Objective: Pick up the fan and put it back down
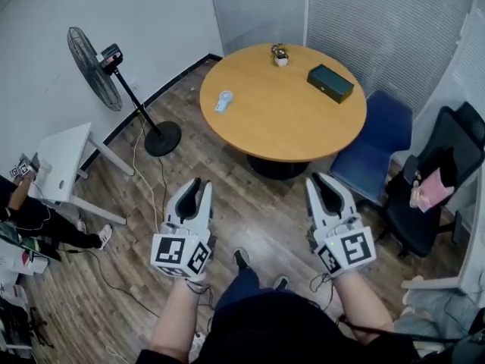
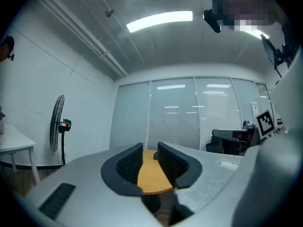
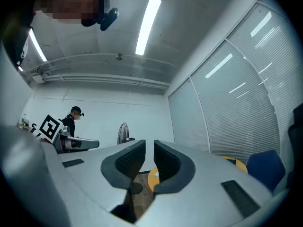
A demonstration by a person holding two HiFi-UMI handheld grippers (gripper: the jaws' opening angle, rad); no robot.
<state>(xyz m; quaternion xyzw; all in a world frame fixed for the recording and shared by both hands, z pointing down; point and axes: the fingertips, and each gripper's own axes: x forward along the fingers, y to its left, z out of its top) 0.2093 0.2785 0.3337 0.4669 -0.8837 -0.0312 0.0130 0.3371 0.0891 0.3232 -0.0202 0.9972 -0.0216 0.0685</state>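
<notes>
**Head view.** The left hand-held gripper (image 1: 197, 189) and the right hand-held gripper (image 1: 324, 185) are both held out level over the wood floor. Each has its jaws only a narrow gap apart, and nothing is in either. The fan (image 1: 95, 68) stands on its pole and round base by the wall. It is ahead of the left hand-held gripper, off to its left and well apart from it. A round table (image 1: 280, 120) lies straight ahead of both. Near its left edge is a small white and blue thing (image 1: 223, 101), perhaps a little hand fan, but it is too small to tell. A dark box (image 1: 330, 83) sits further right.

**Left gripper view.** The left hand-held gripper (image 2: 150, 149) shows its ribbed pads apart by a slim gap. Only the far table (image 2: 152, 176) shows through the gap. The fan (image 2: 57, 123) is far off to the left.

**Right gripper view.** The right hand-held gripper (image 3: 149, 146) is likewise narrowly parted and empty. The fan (image 3: 124, 132) stands far ahead, just left of its jaw line. A person (image 3: 73, 118) stands further left.

I judge that the task has not begun and this is the approach. The next move calls for stepping toward the fan and spreading the jaws wider. The pole then has to be taken firmly, likely with both hand-held grippers, since the head looks heavy and could tip.
</notes>
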